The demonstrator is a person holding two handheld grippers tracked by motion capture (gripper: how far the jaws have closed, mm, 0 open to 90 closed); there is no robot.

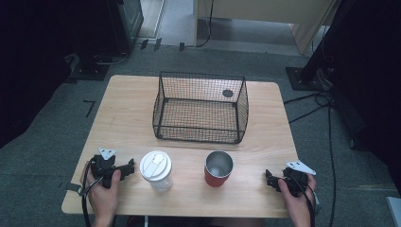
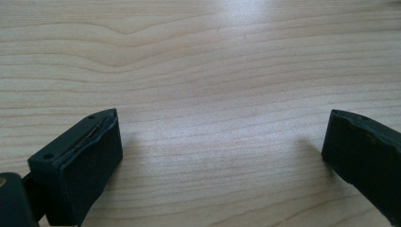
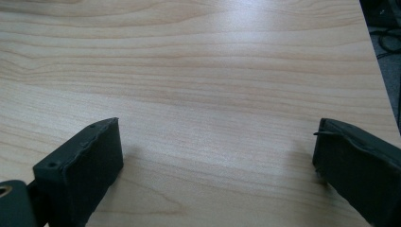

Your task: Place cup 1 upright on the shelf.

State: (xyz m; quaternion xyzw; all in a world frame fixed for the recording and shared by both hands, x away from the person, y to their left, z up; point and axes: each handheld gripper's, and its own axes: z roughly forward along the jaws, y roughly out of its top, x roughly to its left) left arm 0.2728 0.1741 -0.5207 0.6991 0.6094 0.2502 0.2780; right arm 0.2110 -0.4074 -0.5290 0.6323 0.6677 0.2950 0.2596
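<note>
— Two claws, and we start at the left: what do we see?

— Our left claw point(image 1: 131, 167) rests low on the pale wood-grain surface point(image 1: 127, 118), its black jaws spread wide with bare wood between them. Just beside its tips stands a clear tumbler point(image 1: 156, 171), round, with a flat white lid.

— And moving on toward the middle?

— We see a red cup point(image 1: 218, 169), cylindrical, its shiny metal inside showing, upright near the front edge. Tumbler and cup stand apart from each other. Behind them, well apart, sits a black wire-mesh basket point(image 1: 201, 109), boxy with a flaring rim.

— What about the right side?

— Our right claw point(image 1: 269, 178) lies near the surface's right edge, near the red cup but not touching it. Its blocky matte-black jaws gape wide, gripping nothing, with smooth streaked wood between them.
</note>
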